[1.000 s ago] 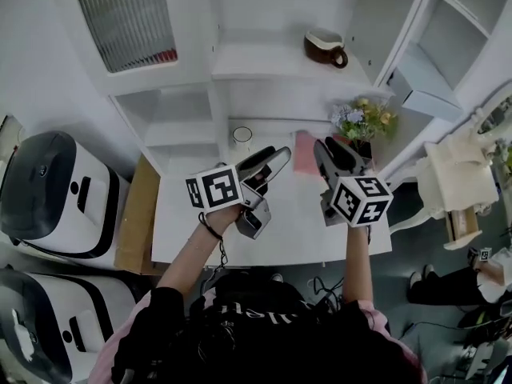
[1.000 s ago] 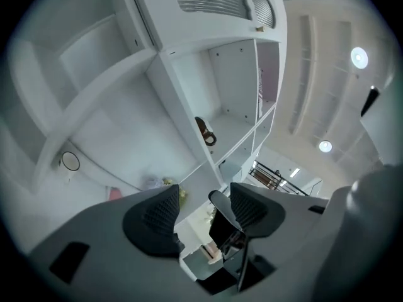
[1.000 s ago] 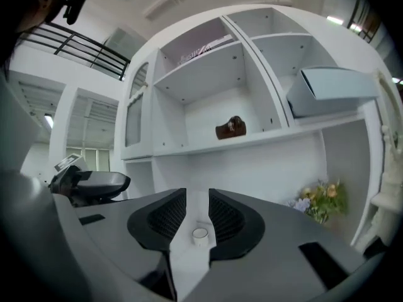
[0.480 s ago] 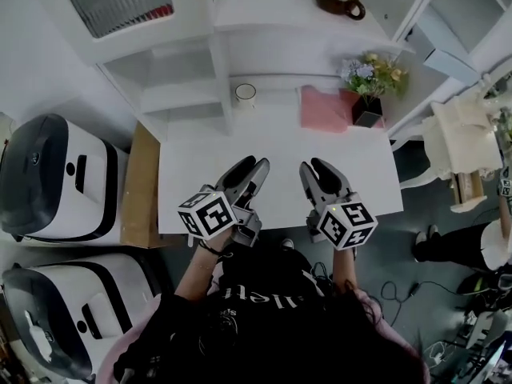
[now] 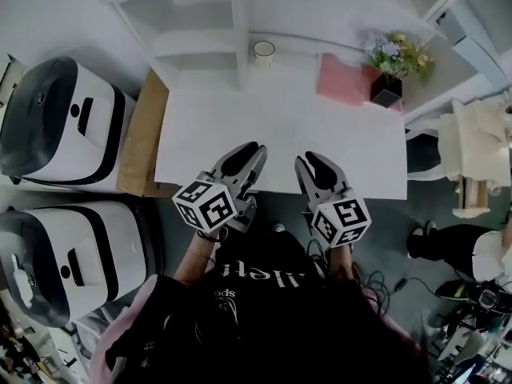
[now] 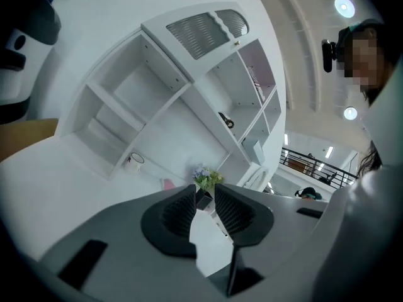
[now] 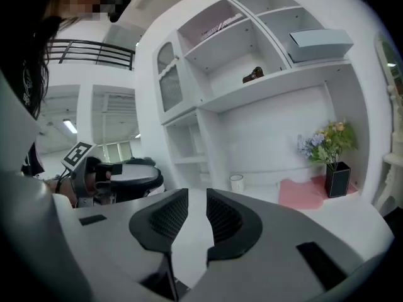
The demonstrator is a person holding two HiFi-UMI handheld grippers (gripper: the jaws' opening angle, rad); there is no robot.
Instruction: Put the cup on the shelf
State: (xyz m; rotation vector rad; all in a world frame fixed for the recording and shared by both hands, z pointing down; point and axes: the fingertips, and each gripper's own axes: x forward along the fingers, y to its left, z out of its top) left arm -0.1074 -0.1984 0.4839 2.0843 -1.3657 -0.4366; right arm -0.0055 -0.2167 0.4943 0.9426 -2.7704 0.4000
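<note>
A small white cup [image 5: 263,51] stands at the back of the white table [image 5: 240,126], just in front of the white shelf unit [image 5: 200,18]; it also shows in the left gripper view as the cup [image 6: 133,161] and in the right gripper view as the cup [image 7: 237,182]. My left gripper [image 5: 246,154] hovers over the table's front edge, far from the cup. Its jaws are closing to a narrow gap with nothing between them [image 6: 204,190]. My right gripper [image 5: 314,162] is beside it, also empty, its jaws a narrow gap apart [image 7: 197,194].
A pink cloth [image 5: 346,80] and a black vase of flowers [image 5: 390,62] sit at the table's back right. A brown mug [image 7: 253,75] stands on an upper shelf. Two white-and-black machines [image 5: 56,126] and a brown board [image 5: 142,134] are on the left, a white chair [image 5: 472,150] on the right.
Both grippers have drawn back from the middle of the table to its front edge. The left gripper's jaws have narrowed from wide open to a slim gap.
</note>
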